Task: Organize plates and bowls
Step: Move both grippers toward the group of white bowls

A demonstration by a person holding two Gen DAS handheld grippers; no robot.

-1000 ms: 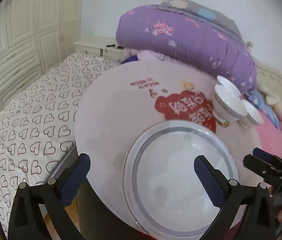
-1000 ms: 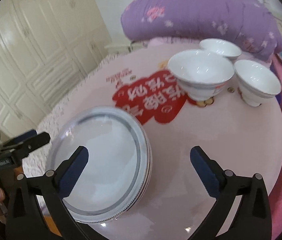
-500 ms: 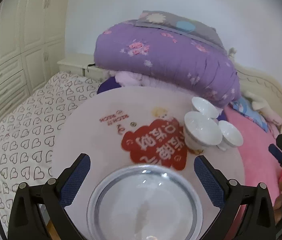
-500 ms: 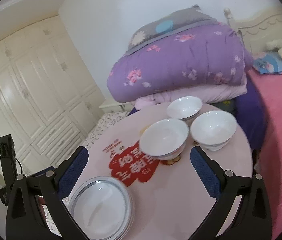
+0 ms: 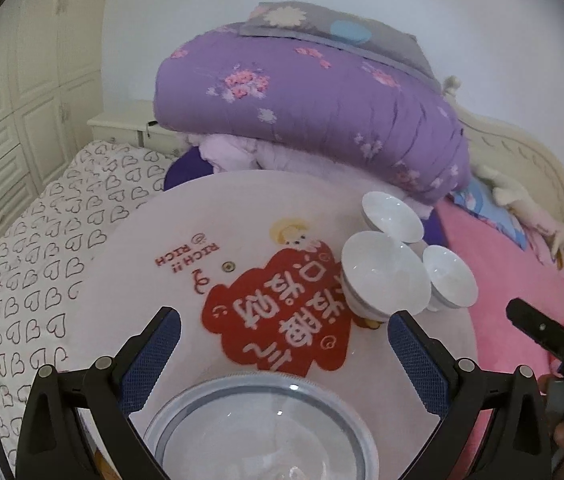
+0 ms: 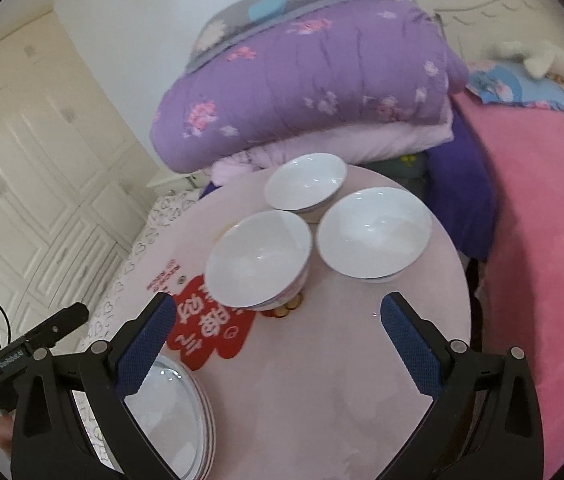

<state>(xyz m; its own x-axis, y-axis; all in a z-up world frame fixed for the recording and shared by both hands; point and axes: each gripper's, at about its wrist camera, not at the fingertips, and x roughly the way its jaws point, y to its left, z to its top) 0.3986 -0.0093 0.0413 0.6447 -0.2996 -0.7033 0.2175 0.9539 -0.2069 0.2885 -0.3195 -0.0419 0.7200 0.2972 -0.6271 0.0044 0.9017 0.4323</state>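
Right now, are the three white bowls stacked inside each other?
No, the three bowls sit side by side on the round table, each showing its own empty inside.

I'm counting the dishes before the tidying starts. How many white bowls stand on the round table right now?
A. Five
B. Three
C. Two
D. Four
B. The right wrist view shows three white bowls clustered on the round table: a near one, a right one and a far one, apart from the plate stack at the near edge.
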